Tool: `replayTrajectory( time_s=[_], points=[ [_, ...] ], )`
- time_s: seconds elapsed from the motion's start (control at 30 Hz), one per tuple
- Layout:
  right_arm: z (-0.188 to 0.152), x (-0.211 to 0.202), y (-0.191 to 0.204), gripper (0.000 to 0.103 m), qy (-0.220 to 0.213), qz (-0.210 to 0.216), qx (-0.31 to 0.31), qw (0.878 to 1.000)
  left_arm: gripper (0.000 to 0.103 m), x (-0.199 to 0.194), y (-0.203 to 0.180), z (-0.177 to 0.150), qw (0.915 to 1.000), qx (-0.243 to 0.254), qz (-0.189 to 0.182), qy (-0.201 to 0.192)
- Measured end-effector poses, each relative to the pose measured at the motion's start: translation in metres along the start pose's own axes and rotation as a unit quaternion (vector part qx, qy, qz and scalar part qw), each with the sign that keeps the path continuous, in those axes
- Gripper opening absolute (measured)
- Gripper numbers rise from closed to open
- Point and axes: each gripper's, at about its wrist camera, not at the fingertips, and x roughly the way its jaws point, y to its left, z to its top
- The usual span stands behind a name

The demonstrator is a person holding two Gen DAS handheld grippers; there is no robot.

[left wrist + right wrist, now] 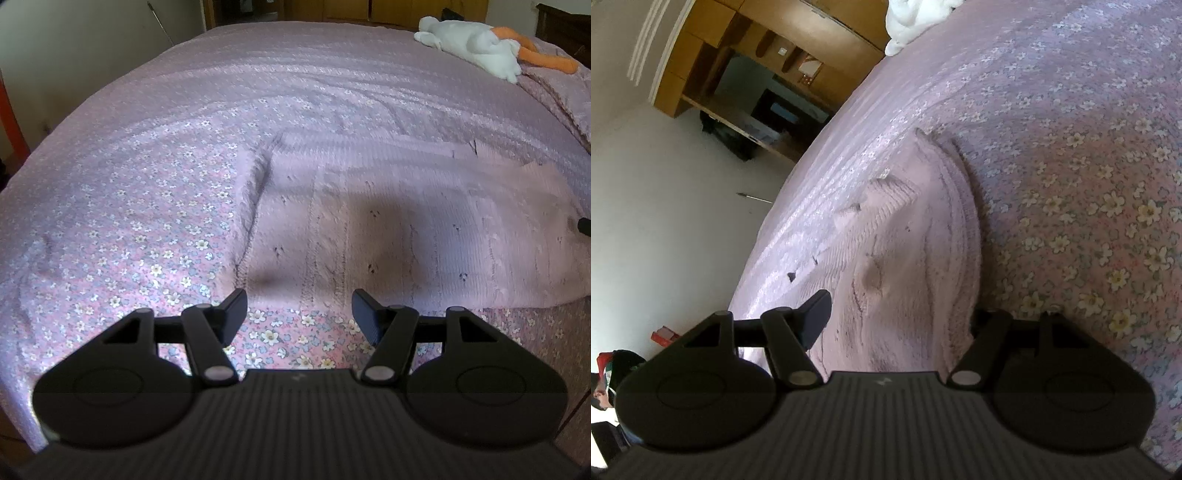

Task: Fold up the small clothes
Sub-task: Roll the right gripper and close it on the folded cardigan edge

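Note:
A pale pink knitted garment lies flat on the floral bedspread, with small dark marks across it. My left gripper is open just short of the garment's near edge, nothing between its fingers. In the right wrist view the same garment runs away from the camera, its layered edge on the right. My right gripper is open and straddles the garment's near end: the left finger rests above the cloth, while the right finger is mostly hidden under the garment's edge. A dark tip shows at the garment's right side.
A white plush toy with orange limbs lies at the far right of the bed. The bedspread stretches wide around the garment. Past the bed's edge stand wooden furniture and a white wall. A person is at the lower left.

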Motion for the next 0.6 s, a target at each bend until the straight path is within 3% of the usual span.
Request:
replayTrajectory(
  time_s=[0.2, 0.27, 0.33, 0.4, 0.6],
  points=[
    [-0.001, 0.002, 0.001, 0.071, -0.010, -0.006, 0.002, 1.000, 0.064, 0.000, 0.001, 0.000, 1.0000, -0.003, 0.000, 0.001],
    [-0.003, 0.003, 0.001, 0.062, -0.022, -0.018, 0.003, 1.000, 0.064, 0.000, 0.002, 0.000, 1.0000, -0.004, 0.001, 0.002],
    [-0.004, 0.007, 0.004, 0.041, -0.024, -0.041, -0.012, 0.999, 0.064, -0.001, 0.003, -0.001, 1.0000, -0.004, 0.002, 0.002],
    [-0.003, 0.010, 0.004, 0.033, -0.019, -0.045, -0.012, 0.999, 0.064, -0.001, 0.004, -0.002, 1.0000, -0.003, 0.004, 0.002],
    [0.004, 0.006, 0.015, 0.028, -0.017, -0.035, -0.026, 0.999, 0.064, -0.007, 0.013, 0.002, 0.9998, 0.014, 0.014, -0.006]
  ],
)
